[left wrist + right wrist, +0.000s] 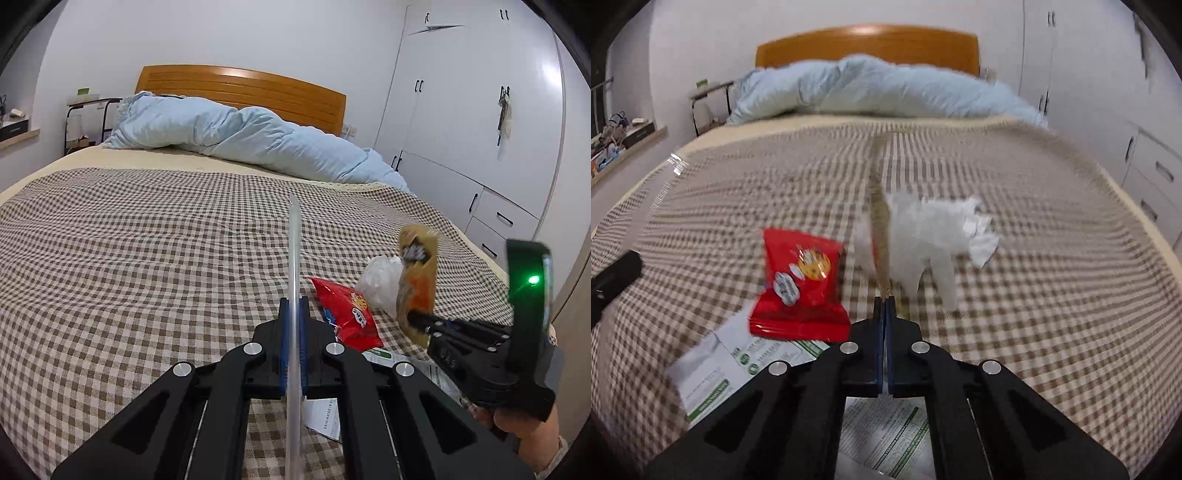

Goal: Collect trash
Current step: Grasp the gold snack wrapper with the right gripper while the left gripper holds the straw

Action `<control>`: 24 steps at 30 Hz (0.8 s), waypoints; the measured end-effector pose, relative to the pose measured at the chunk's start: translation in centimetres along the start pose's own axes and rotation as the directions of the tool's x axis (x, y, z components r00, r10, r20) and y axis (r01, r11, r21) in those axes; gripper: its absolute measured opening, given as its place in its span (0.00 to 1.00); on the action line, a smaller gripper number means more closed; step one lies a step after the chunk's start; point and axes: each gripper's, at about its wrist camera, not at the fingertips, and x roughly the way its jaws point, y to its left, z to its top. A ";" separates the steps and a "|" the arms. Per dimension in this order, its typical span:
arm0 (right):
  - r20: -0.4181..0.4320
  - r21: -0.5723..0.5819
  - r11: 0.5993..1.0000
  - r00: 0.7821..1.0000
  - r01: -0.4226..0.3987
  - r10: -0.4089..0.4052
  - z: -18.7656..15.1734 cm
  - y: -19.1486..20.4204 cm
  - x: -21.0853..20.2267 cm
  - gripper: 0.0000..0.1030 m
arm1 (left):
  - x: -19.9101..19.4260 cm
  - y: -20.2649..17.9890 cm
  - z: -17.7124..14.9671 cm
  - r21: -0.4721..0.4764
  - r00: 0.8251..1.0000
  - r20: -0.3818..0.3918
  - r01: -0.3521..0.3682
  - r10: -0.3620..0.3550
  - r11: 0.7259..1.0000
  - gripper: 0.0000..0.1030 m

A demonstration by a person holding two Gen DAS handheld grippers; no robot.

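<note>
The left tool (294, 314) is clamped on a clear plastic bag (294, 258), seen edge-on as a thin pale strip that rises straight up from between the blue pads.

The right tool (413, 317) is closed on the lower edge of a yellow-orange snack wrapper (417, 273), which stands upright above the bed (129, 240), near its right edge. In the right wrist view the wrapper appears edge-on as a thin brownish strip above the closed right tool (885, 306).

Just behind the wrapper a crumpled white tissue (931, 236) lies on the brown-and-cream checked bedspread. A red snack packet (801, 284) lies to the left of the tissue, between the two tools. At the foot edge of the bed, partly under the red packet, lies a flattened white carton with green print (709, 373), and a printed leaflet (886, 435) shows beneath the right tool.

A bunched light-blue duvet (240, 136) lies across the head of the bed against the wooden headboard (240, 88).
</note>
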 end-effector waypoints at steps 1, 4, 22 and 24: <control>0.009 0.011 1.000 1.000 -0.020 0.020 0.0 -0.1 -0.4 0.01 | -0.2 -0.1 0.0 0.003 1.000 0.004 0.002 -0.002 1.000 0.02; 0.066 0.039 0.998 0.997 -0.046 0.043 0.2 -0.4 -2.1 0.01 | -0.6 -0.3 0.1 0.006 1.000 0.015 0.002 -0.003 1.000 0.02; 0.209 -0.013 0.999 0.977 -0.029 0.031 0.1 0.3 -6.9 0.01 | -3.2 -1.4 0.4 0.012 0.998 0.058 0.037 -0.038 0.999 0.02; 0.211 -0.023 0.999 0.977 -0.027 0.031 -0.1 0.3 -7.5 0.01 | -4.2 -1.6 0.4 0.021 0.997 0.074 0.038 -0.039 0.999 0.02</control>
